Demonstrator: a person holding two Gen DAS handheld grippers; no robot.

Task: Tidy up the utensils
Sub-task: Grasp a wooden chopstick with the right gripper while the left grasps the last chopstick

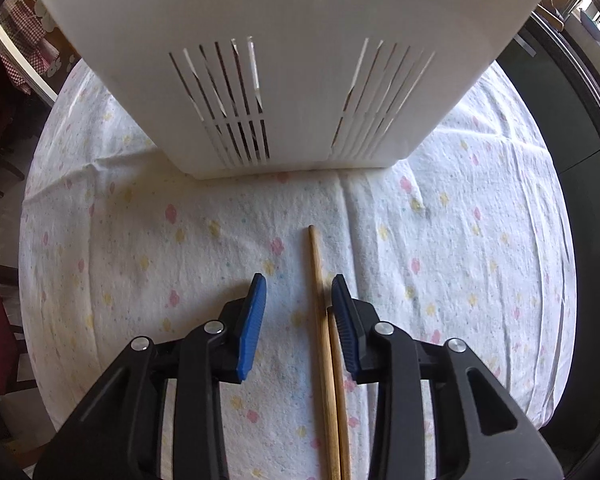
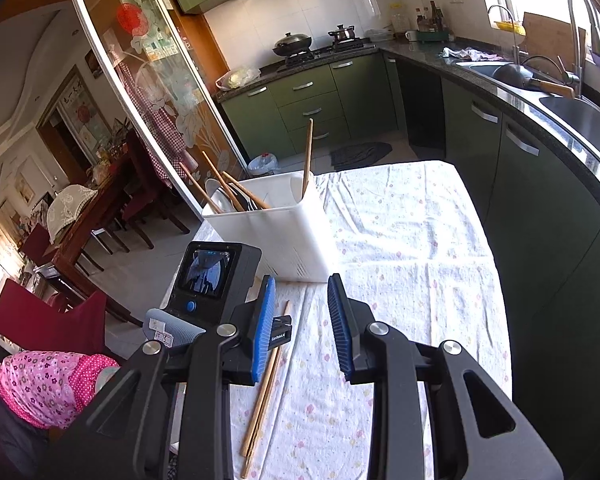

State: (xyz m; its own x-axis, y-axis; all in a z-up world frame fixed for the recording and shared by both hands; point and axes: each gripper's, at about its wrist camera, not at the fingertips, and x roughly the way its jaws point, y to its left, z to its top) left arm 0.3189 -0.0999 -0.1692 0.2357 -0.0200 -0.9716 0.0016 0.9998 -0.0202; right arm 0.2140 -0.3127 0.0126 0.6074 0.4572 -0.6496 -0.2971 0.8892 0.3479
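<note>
While I steer from afar, I read each view in turn.

Left wrist, fingers: my left gripper (image 1: 298,312) points steeply down, its fingers (image 1: 252,328) released and straddling the chopsticks (image 1: 319,312); the pair lies against the right-hand pad, no squeeze yet.
Left wrist, target: the white utensil holder (image 1: 296,60) stands on the cloth-covered tabletop (image 1: 480,240), just beyond the chopstick tips.
Right wrist, fingers: my right gripper (image 2: 300,316) hangs released and empty, aimed at the holder's near wall.
Right wrist, contents: several chopsticks and some metal cutlery already stand in the holder.
Risk: since the pair sits off-centre, I judge closing may catch one stick and roll the other away.
Risk: a tilted lift could knock the holder.
</note>
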